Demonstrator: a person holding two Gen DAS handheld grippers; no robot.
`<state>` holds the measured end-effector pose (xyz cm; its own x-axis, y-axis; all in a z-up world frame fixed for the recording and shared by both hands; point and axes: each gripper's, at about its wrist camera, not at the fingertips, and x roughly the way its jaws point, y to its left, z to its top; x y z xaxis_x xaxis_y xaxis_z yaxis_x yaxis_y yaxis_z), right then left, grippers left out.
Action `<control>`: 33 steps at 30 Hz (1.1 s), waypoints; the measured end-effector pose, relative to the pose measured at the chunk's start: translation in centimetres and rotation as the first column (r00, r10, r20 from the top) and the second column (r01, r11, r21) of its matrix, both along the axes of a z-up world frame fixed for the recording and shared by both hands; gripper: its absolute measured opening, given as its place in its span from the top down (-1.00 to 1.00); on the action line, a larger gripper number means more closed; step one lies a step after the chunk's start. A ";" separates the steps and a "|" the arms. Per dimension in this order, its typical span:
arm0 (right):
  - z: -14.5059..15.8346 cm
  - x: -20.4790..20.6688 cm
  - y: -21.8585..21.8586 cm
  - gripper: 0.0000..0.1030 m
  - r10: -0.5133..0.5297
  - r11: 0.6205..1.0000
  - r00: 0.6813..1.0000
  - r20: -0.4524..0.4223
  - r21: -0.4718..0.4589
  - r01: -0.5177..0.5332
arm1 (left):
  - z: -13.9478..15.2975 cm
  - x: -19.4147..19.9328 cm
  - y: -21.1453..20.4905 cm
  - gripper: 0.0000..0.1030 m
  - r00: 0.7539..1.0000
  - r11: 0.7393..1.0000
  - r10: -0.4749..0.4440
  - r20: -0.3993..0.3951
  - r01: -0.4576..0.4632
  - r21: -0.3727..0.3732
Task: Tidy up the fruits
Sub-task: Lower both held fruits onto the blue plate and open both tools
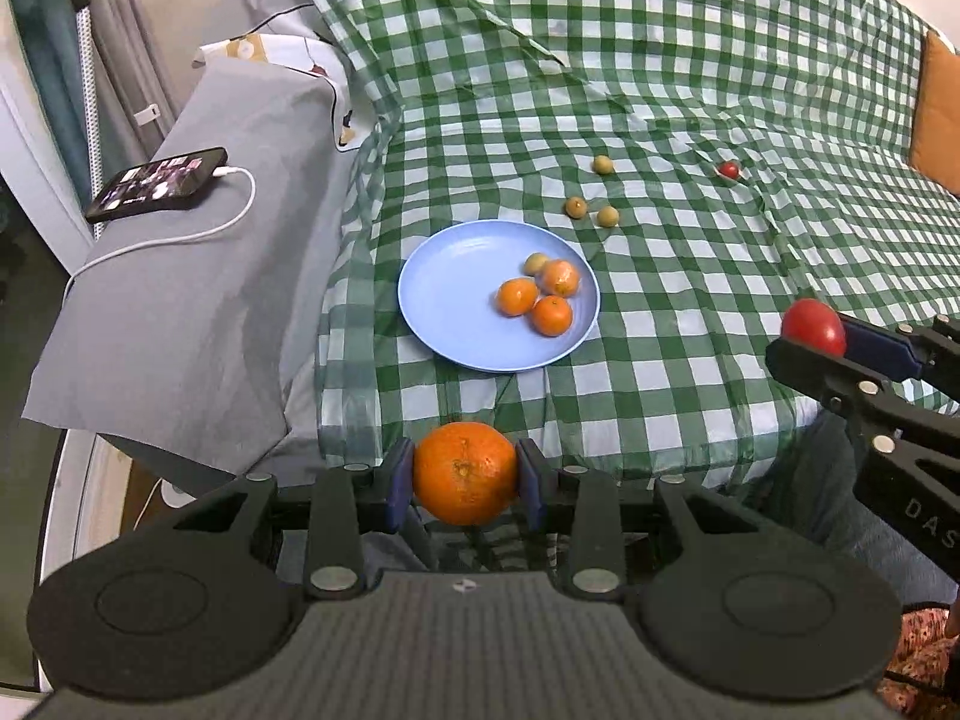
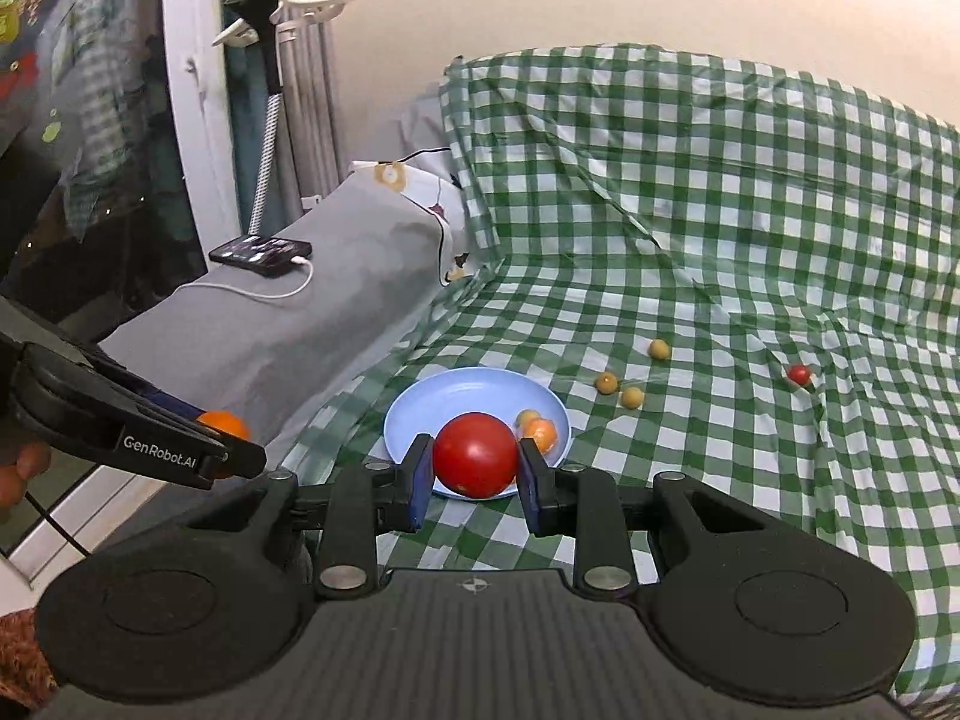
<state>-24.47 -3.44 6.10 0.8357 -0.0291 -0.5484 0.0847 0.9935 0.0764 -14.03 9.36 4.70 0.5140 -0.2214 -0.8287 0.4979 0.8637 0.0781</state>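
Observation:
My left gripper [image 1: 465, 476] is shut on a large orange [image 1: 465, 473], held above the near edge of the green checked cloth. My right gripper [image 2: 474, 461] is shut on a red tomato [image 2: 475, 454]; in the left wrist view the tomato [image 1: 813, 327] and right gripper show at the right edge. Ahead lies a light blue plate [image 1: 456, 276] holding three small oranges [image 1: 551, 315] and one small tan fruit [image 1: 536, 263]. Beyond it on the cloth lie three small tan fruits [image 1: 576, 207] and a small red tomato [image 1: 729, 169]. In the right wrist view the plate [image 2: 444, 405] sits just behind the held tomato.
A grey covered sofa arm [image 1: 198, 276] stands left of the plate, with a phone [image 1: 157, 183] on a white charging cable. The checked cloth [image 1: 690, 276] runs up the backrest. An orange cushion [image 1: 936, 114] is at the far right. A phone holder on a gooseneck [image 2: 264, 120] stands at the back left.

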 end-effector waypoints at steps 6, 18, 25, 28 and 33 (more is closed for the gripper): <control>0.0 -0.1 0.5 0.41 0.001 1.000 1.000 0.000 -0.021 -0.001 | 0.1 -0.4 0.0 0.23 1.000 1.000 -0.014 0.011 0.014 -0.014; -0.2 0.1 0.9 0.41 0.008 0.999 1.000 -0.008 -0.040 -0.009 | 0.1 -0.5 -0.1 0.23 1.000 1.000 -0.017 0.015 0.017 -0.021; -0.3 0.1 0.7 0.41 0.012 0.999 1.000 -0.012 -0.039 -0.012 | 0.2 -0.4 -0.2 0.23 1.000 1.000 -0.017 0.012 0.018 -0.021; -0.2 0.1 0.7 0.41 0.012 0.999 1.000 -0.012 -0.039 -0.012 | 0.2 -0.4 -0.2 0.23 1.000 1.000 -0.017 0.013 0.017 -0.020; -0.4 0.2 0.6 0.41 0.012 0.999 1.000 -0.015 -0.034 -0.012 | 0.1 -0.4 -0.2 0.23 1.000 1.000 -0.015 0.009 0.015 -0.020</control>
<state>-24.26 -2.88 5.74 0.8280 -0.0383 -0.5595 0.0738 0.9964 0.0409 -14.43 9.11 4.81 0.5180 -0.2453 -0.8194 0.5100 0.8576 0.0657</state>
